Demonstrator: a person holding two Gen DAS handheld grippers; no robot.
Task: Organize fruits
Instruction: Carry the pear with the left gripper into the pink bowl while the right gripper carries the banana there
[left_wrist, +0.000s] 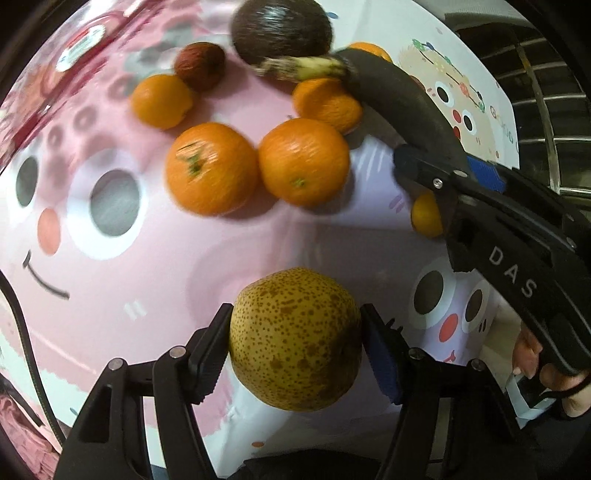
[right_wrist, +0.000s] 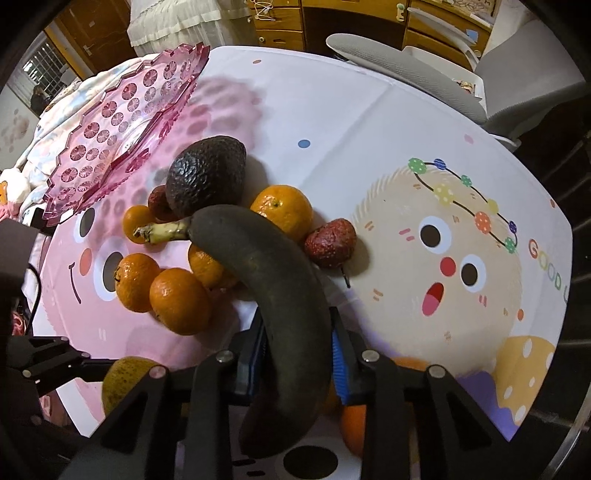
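Counted on the tablecloth (right_wrist: 332, 110): 1 pear (left_wrist: 295, 339), 1 blackened banana (right_wrist: 280, 302), 1 avocado (right_wrist: 207, 173), 2 red dates (right_wrist: 330, 242), approx. 6 oranges (left_wrist: 210, 168) incl. one partly hidden beneath the right gripper (right_wrist: 299, 354). Left gripper (left_wrist: 295, 343) is angled steeply down, jaws at mid width, pads pressed on both sides of the pear. Right gripper is likewise pointed down, jaws narrow, clamped on the banana, whose stem lies across the orange cluster. 1 pink glass dish (right_wrist: 122, 122) stands empty just beyond the avocado. A chair (right_wrist: 443, 62) is seen past the table edge.
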